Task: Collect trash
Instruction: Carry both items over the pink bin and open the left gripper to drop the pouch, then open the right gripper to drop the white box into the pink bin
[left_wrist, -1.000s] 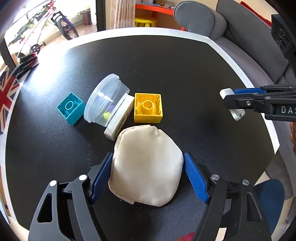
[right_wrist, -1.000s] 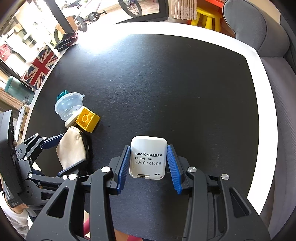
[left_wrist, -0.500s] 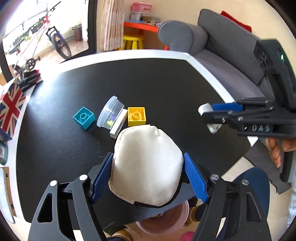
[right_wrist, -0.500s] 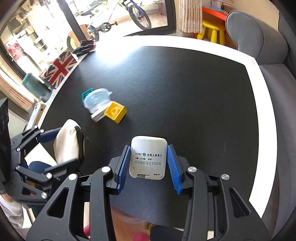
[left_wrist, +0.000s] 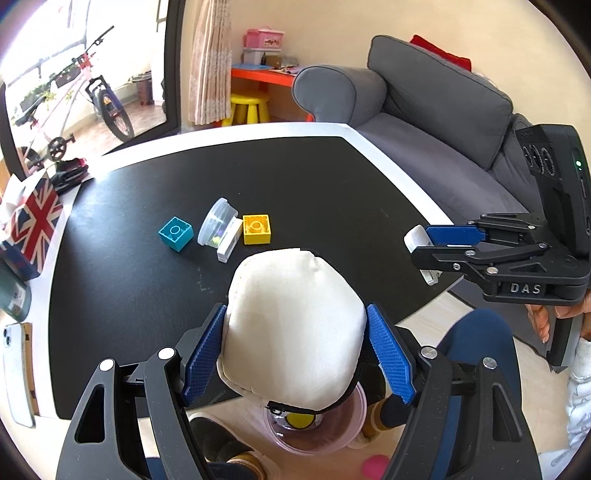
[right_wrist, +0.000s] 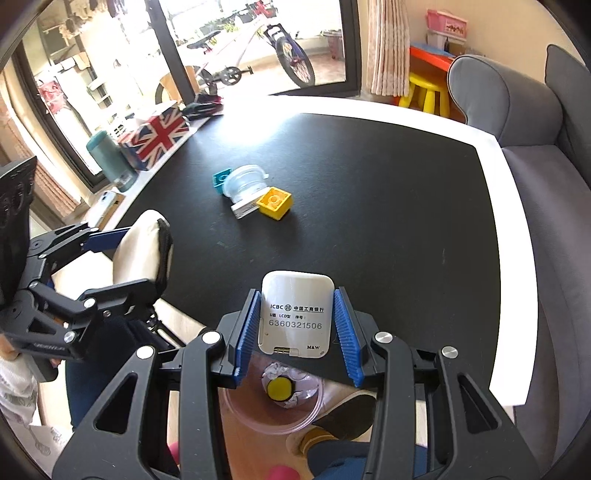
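On the left, the left gripper (left_wrist: 295, 354) squeezes a cream pouch (left_wrist: 295, 325) between its two blue pads (left_wrist: 205, 350). The pouch looks soft and puffy, like a little pillow with a dark zip edge. It is probably light. A soft thing can squish and slip out, so the middle of its fat sides, where the pads press now, is the best place to hold it. It hangs off the near edge of the black table (left_wrist: 332, 177), right above a pink bowl (left_wrist: 317, 435) on the floor. The bowl already has a yellow thing and some crumpled bits in it.

Far out on the table sit a teal block (left_wrist: 176, 233), a clear tub (left_wrist: 218, 225) on its side, and a yellow block (left_wrist: 256, 229). The tub looks thin, smooth and easy to crush.

On the right, the right gripper (right_wrist: 295, 325) clamps a small white device (right_wrist: 295, 314) by its two long sides. The device is hard, flat and smooth, so it could slide if the grip gets loose. It too hangs just past the near edge, over the same pink bowl (right_wrist: 236, 410).
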